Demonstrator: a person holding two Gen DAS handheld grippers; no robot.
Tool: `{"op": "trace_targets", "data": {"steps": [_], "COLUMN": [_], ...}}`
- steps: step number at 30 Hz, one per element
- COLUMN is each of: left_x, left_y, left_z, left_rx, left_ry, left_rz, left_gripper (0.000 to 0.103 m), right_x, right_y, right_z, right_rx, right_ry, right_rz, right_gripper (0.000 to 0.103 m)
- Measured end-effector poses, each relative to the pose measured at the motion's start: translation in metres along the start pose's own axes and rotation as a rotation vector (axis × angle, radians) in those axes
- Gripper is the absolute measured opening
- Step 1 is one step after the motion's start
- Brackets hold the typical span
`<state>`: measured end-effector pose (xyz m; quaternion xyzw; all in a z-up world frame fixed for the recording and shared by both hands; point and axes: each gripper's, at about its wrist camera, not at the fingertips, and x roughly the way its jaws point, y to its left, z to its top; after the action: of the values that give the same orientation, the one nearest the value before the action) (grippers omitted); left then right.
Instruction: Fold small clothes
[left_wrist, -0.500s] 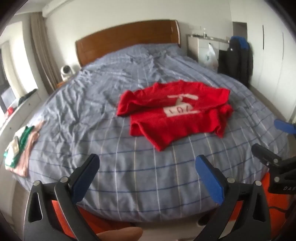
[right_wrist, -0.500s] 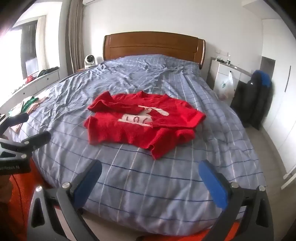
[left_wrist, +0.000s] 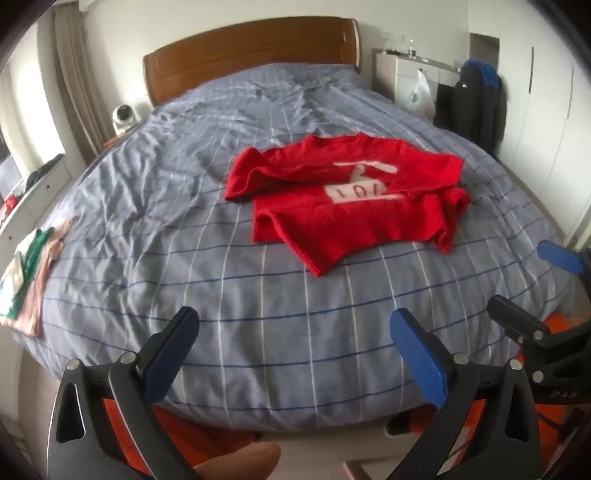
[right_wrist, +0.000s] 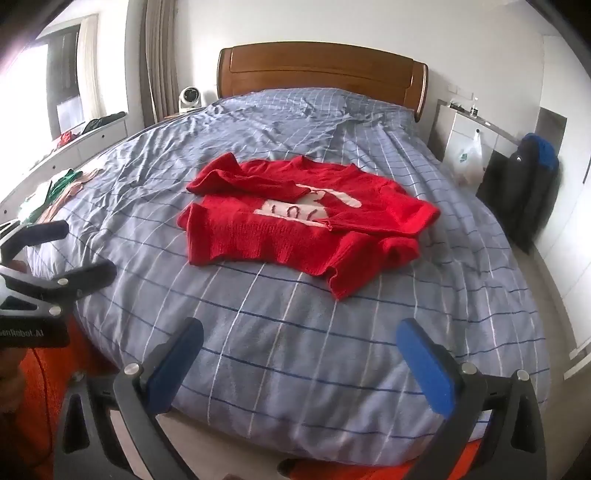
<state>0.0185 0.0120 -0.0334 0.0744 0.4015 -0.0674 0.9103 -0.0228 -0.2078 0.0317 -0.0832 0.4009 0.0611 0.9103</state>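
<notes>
A small red knit sweater (left_wrist: 347, 210) (right_wrist: 295, 229) with a white patch on its chest lies crumpled in the middle of a bed, one sleeve folded across it. My left gripper (left_wrist: 291, 332) hovers open above the foot of the bed, well short of the sweater, with nothing between its blue pads. My right gripper (right_wrist: 301, 343) hangs open in the same way, also short of the sweater. Each gripper appears at the edge of the other's view: the right gripper (left_wrist: 532, 288), the left gripper (right_wrist: 70, 251).
The bed (left_wrist: 184, 206) has a blue checked cover and a wooden headboard (right_wrist: 321, 74). A pile of green, white and pink clothes (left_wrist: 26, 273) lies at its left edge. A white cabinet (right_wrist: 469, 136) and a dark jacket (right_wrist: 532, 177) stand to the right.
Both grippers have moved slightly forward toward the bed, so the sweater looks a little larger. Their jaws remain wide apart.
</notes>
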Motion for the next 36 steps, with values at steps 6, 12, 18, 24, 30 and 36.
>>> {"op": "trace_targets", "data": {"steps": [6, 12, 18, 24, 30, 36], "left_x": [0.0033, 0.0038, 0.0043, 0.0015, 0.0000, -0.0005], "left_y": [0.0011, -0.0008, -0.0018, -0.0029, -0.0029, -0.0028], "left_z": [-0.0010, -0.0028, -0.0036, -0.0042, -0.0036, -0.0040], "left_rx": [-0.009, 0.004, 0.005, 0.009, 0.011, 0.013], "left_ry": [0.017, 0.007, 0.007, -0.002, -0.004, -0.005], "left_rz": [-0.012, -0.008, -0.007, 0.004, 0.010, 0.011], "left_gripper": [0.103, 0.103, 0.103, 0.103, 0.103, 0.103], "right_x": [-0.0013, -0.0002, -0.0019, -0.0016, -0.0015, -0.0014], "right_y": [0.0035, -0.0001, -0.0027, -0.0024, -0.0023, -0.0025], "right_z": [0.0006, -0.0011, -0.0011, -0.0012, -0.0012, -0.0025], "right_rx": [-0.008, 0.014, 0.022, 0.021, 0.021, 0.020], "right_ry": [-0.004, 0.001, -0.010, -0.008, -0.007, -0.003], "right_rz": [0.001, -0.004, -0.009, -0.012, -0.013, -0.014], "right_gripper": [0.103, 0.103, 0.103, 0.103, 0.103, 0.103]}}
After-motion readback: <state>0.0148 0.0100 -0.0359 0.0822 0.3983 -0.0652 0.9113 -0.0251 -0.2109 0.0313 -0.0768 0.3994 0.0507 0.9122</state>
